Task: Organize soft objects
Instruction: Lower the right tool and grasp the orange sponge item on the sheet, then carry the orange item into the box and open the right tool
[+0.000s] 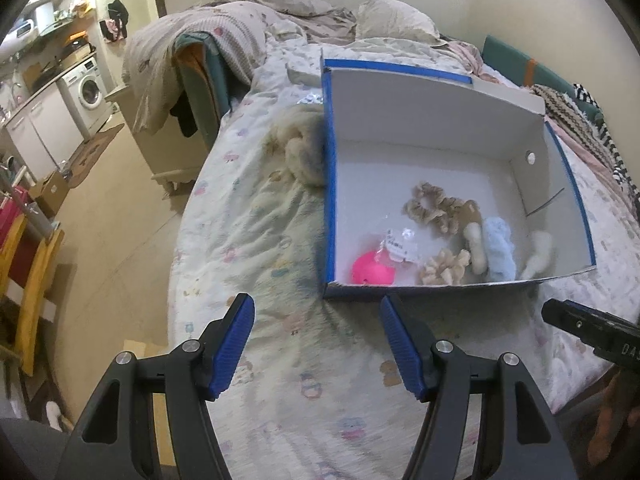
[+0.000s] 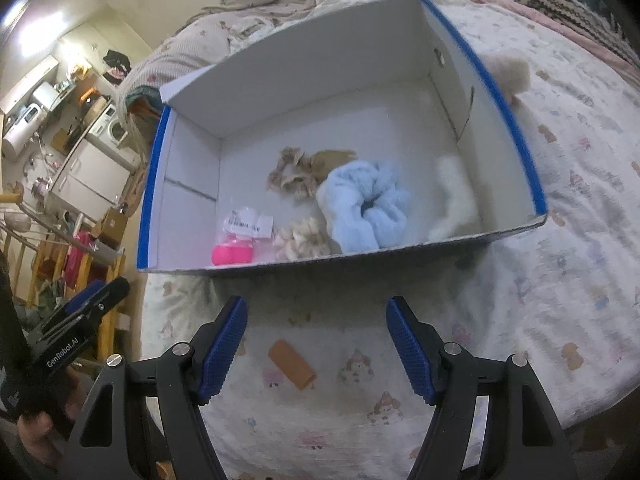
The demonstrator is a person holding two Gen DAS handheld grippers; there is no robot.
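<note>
Right hand-held gripper (image 2: 316, 344): gaped empty above orange roll (image 2: 292, 364), box (image 2: 400, 252) beyond.
Left hand-held gripper (image 1: 317, 344): open, empty.
Left view only: fluffy beige item (image 1: 304, 152) beside box.

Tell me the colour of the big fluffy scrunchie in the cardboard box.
Pale blue; the big fluffy scrunchie shows best in the right wrist view.

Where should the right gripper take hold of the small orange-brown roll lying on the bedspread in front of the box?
Probably across its middle, from above. The orange-brown roll lies flat and slanted on the bedspread, so the open right gripper should turn until its pads face the long sides, not the ends.
</note>
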